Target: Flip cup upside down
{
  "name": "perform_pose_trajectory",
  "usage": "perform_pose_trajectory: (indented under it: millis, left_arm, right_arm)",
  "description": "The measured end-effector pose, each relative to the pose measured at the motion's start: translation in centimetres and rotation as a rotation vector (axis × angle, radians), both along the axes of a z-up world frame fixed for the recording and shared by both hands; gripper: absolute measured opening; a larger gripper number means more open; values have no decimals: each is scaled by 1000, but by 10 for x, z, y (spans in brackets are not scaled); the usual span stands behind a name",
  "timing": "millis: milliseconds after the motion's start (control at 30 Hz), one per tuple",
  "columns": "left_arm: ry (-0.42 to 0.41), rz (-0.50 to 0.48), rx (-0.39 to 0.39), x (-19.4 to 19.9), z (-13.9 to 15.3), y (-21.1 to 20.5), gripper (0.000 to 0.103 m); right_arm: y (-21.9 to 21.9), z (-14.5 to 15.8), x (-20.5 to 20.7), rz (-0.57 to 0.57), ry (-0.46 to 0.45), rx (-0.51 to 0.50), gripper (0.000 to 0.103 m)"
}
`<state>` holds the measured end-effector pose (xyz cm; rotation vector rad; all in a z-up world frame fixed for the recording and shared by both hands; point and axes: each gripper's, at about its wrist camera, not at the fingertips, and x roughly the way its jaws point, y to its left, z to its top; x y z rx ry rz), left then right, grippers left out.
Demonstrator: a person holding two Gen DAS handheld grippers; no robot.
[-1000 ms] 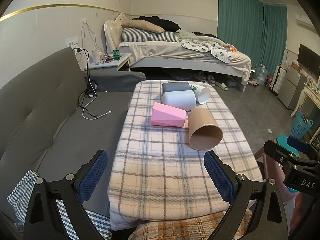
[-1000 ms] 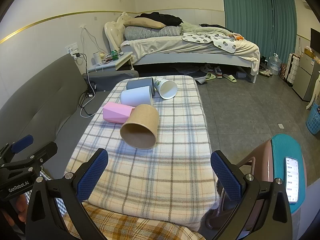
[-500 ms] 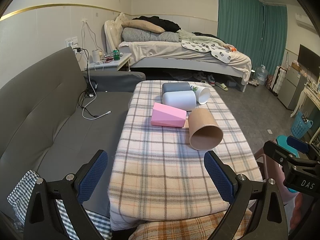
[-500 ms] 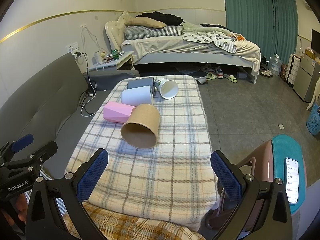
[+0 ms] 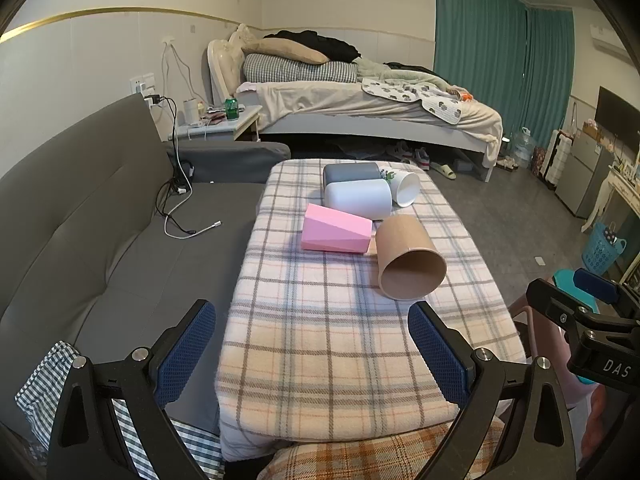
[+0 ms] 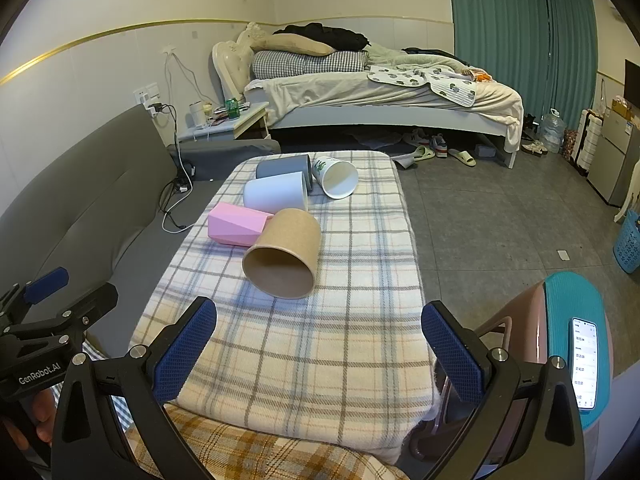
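Observation:
Several cups lie on their sides on a plaid-covered table (image 5: 328,340). The nearest is a brown paper cup (image 5: 408,258), also in the right wrist view (image 6: 284,256), its mouth facing me. Behind it lie a pink faceted cup (image 5: 336,230) (image 6: 236,226), a white cup (image 5: 356,198) (image 6: 276,196), a grey cup (image 5: 350,172) (image 6: 282,166) and a white paper cup with a green print (image 5: 406,186) (image 6: 336,178). My left gripper (image 5: 312,354) and right gripper (image 6: 320,350) are open and empty, hovering over the table's near end, short of the brown cup.
A grey sofa (image 5: 92,216) runs along the table's left side with cables on it. A bed (image 5: 360,108) stands behind. A teal-topped stool with a phone (image 6: 580,360) stands right of the table. The other gripper shows at each view's edge.
The right wrist view has crept slightly forward toward the cups. The left gripper and the cups have not moved.

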<state>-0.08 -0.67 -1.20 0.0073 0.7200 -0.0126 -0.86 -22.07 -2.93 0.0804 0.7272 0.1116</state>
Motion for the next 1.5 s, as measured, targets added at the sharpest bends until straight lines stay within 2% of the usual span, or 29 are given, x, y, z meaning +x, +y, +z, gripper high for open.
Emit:
perform_pose_trajectory:
  millis: [367,633,833,1067,1267,1400,1500]
  left_arm:
    - [16,-2,4,8,-10,-3,100]
    - [47,15,13,43,-6,-2,100]
    - [58,32,22,91,-2,1,100]
    - [85,63,21,160,-3,4,100]
    - [110,86,24,215,-16,5,100]
    - [136,89,26,238,-28,4,100]
    - [151,87,30,250,-36,3,100]
  right_arm:
    - [5,-1,1,5,12,5,103]
    - [5,4,28,26,14,18,103]
    - [-3,21,78,45,-5,5,103]
    - [-19,28,171,95,3,-19,103]
    - [-27,-1,268,144,84,-47,103]
    - [-21,-28,314,197,144,-62,103]
    - [-19,-50,341,227,202,-25,103]
